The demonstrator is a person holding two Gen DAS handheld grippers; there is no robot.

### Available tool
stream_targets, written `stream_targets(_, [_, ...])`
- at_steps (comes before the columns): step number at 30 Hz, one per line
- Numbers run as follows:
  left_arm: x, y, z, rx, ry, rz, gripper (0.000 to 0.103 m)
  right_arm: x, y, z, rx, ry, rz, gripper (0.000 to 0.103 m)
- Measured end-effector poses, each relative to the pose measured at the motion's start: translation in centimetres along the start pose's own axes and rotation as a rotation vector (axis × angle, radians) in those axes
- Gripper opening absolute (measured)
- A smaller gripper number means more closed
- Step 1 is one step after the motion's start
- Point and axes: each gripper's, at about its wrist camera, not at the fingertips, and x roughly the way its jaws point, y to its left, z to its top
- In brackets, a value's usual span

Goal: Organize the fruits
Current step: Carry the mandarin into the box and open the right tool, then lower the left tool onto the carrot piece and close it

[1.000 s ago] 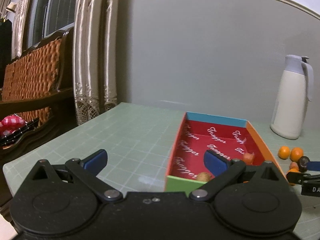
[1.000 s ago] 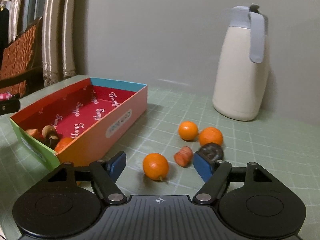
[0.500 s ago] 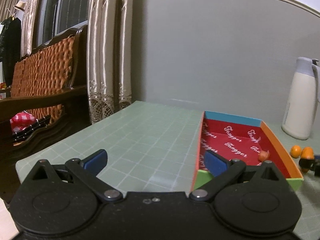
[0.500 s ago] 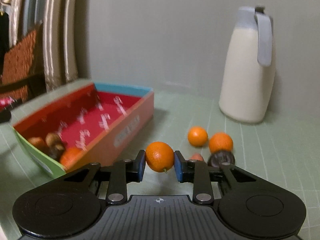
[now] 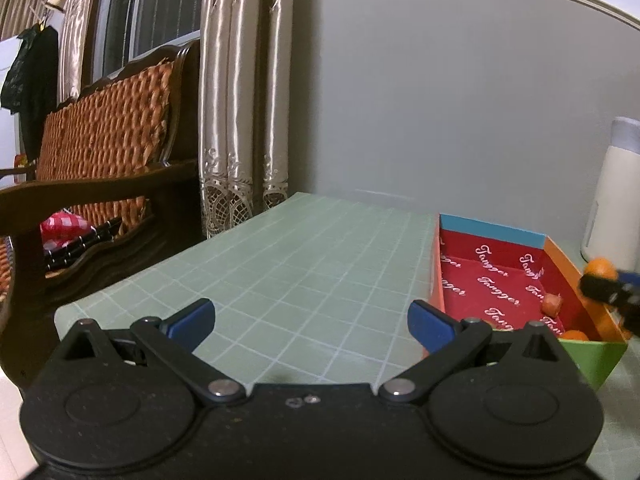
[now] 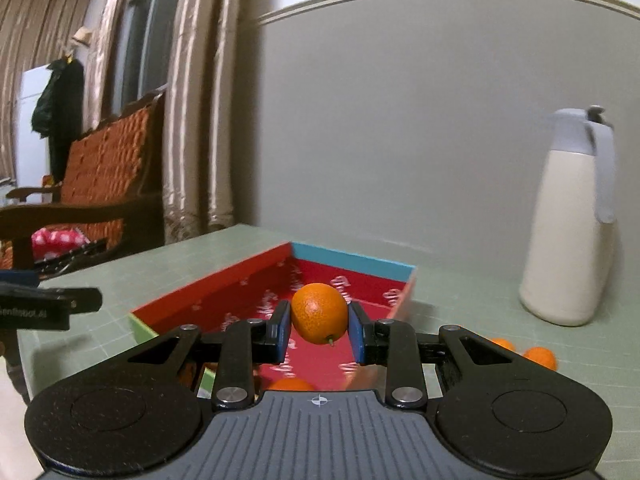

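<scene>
step: carry to box | right gripper (image 6: 320, 330) clamps orange (image 6: 319, 313) between pads, over box (image 6: 352, 258) | left gripper (image 5: 310, 316) spread, empty | next: lower, release inside

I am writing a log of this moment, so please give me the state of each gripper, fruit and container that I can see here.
Left gripper: open, empty, over the green table.
Right gripper: shut on the round orange fruit, above the box.
Red cardboard box: open-topped, some fruit inside.
Two small orange fruits: loose on the table.
White thermos jug: upright, lid closed.
</scene>
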Motion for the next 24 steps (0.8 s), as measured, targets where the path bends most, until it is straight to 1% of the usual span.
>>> stream_targets(2, [-0.1,-0.2,0.0,-0.005,0.001,-0.008,0.097,0.6,0.5,-0.3,-0.025,0.023,-0.012,0.031])
stream_targets(4, [-0.2,-0.4,0.0,0.001,0.0,-0.012,0.097,0.5,0.4,-0.4,-0.01,0.01,-0.019,0.033])
stream_targets(5, [-0.2,-0.5,0.0,0.005,0.0,-0.014,0.097,0.3,0.2,-0.3,0.003,-0.006,-0.028,0.039])
stream_targets(6, [-0.2,-0.6,0.0,0.008,0.002,-0.016,0.097,0.1,-0.1,-0.2,0.016,-0.025,-0.036,0.05])
stream_targets(7, [-0.2,-0.7,-0.1,0.008,0.002,-0.014,0.097,-0.1,-0.4,-0.2,0.028,-0.04,-0.042,0.056])
stream_targets(8, [-0.2,-0.7,-0.1,0.006,0.002,-0.013,0.097,-0.4,-0.8,-0.2,0.042,-0.048,-0.046,0.064])
stream_targets(13, [-0.2,-0.7,0.0,-0.008,0.008,-0.016,0.097,-1.3,-2.5,-0.1,0.089,-0.067,-0.081,0.065])
stream_targets(14, [-0.2,-0.7,0.0,-0.007,0.009,-0.018,0.097,-1.4,-2.8,-0.1,0.098,-0.07,-0.092,0.067])
stream_targets(15, [-0.3,-0.8,0.0,-0.005,0.01,-0.02,0.097,-1.7,-3.0,-0.1,0.103,-0.073,-0.106,0.079])
stream_targets(16, [-0.3,-0.8,0.0,-0.004,0.01,-0.024,0.097,-2.0,-3.3,-0.1,0.106,-0.08,-0.123,0.088])
stream_targets(17, [-0.3,-0.9,0.0,-0.001,0.011,-0.028,0.097,-2.6,-3.6,-0.2,0.109,-0.094,-0.147,0.103])
stream_targets(19, [-0.4,-1.1,0.0,0.003,0.008,-0.029,0.097,-3.1,-4.1,-0.1,0.11,-0.105,-0.165,0.103])
stream_targets(24, [-0.4,-1.7,0.0,0.012,0.008,-0.043,0.097,-3.5,-5.0,-0.3,0.102,-0.077,-0.179,0.103])
